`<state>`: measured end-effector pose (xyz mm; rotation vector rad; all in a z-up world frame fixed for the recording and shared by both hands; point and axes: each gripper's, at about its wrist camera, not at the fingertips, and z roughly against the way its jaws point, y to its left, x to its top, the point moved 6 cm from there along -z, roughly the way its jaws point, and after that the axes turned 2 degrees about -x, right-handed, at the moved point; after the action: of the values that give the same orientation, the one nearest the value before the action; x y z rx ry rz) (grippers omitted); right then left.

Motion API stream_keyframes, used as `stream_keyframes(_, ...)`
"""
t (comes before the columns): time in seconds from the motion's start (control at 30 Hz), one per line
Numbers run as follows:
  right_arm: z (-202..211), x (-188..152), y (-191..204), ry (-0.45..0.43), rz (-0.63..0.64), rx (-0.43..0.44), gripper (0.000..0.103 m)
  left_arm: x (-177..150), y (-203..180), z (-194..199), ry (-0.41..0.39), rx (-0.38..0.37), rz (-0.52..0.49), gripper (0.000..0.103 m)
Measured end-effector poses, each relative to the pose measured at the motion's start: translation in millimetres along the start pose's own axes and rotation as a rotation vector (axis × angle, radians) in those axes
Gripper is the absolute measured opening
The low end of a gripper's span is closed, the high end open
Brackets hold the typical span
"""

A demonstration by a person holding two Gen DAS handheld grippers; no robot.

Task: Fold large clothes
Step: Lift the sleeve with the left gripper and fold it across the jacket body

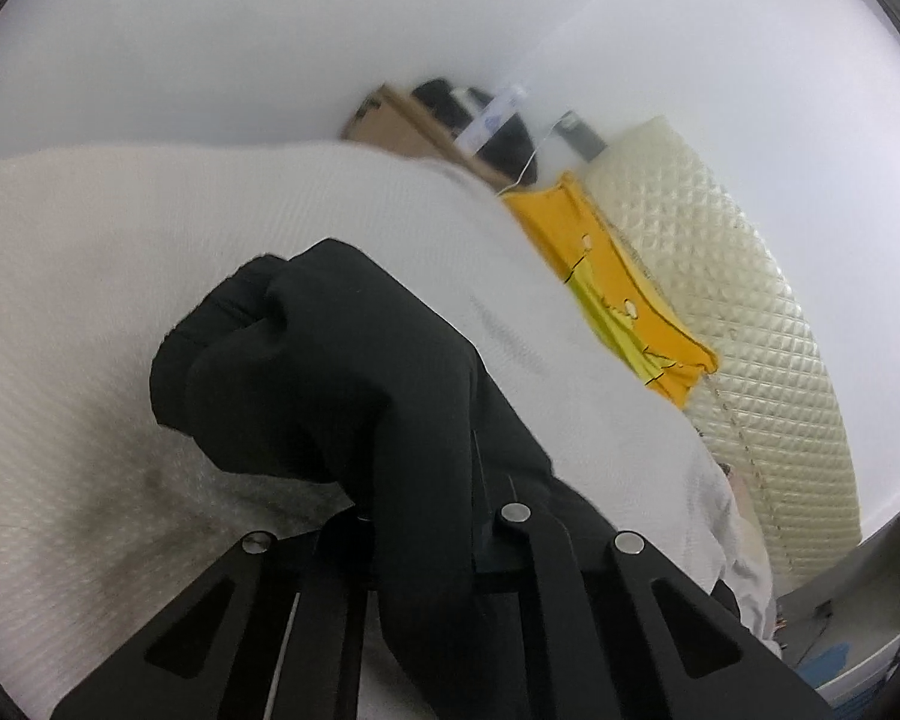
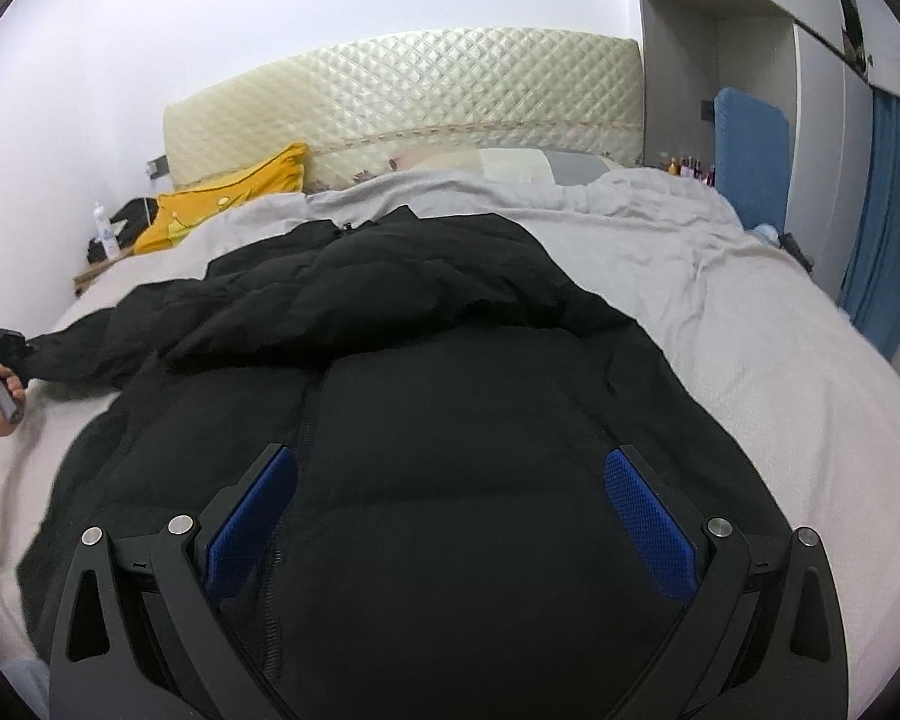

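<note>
While clamped on sleeve (image 1: 306, 360), left claw (image 1: 417, 546).

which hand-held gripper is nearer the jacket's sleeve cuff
Left. The left hand-held gripper is shut on the sleeve cuff; the right hand-held gripper hangs open over the black jacket body.

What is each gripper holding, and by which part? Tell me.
The left gripper pinches the black jacket by its sleeve end. The right gripper is open, holding nothing.
</note>
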<state>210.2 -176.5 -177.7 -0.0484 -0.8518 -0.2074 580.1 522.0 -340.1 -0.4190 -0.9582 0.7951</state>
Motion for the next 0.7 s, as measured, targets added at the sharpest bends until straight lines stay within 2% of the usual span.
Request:
stream_keyframes(0.43, 23.4, 12.0, -6.5, -0.018, 0.032, 0.041, 0.103, 25.9, -119.2, 100.6, -0.055, -0.031, -0.158, 0.005)
stream_keyframes(0.7, 46.7, 17.5, -17.6, -0.034, 0.039, 0.112, 0.103, 14.8, -235.0, 167.5, -0.093, -0.052, -0.312, 0.005)
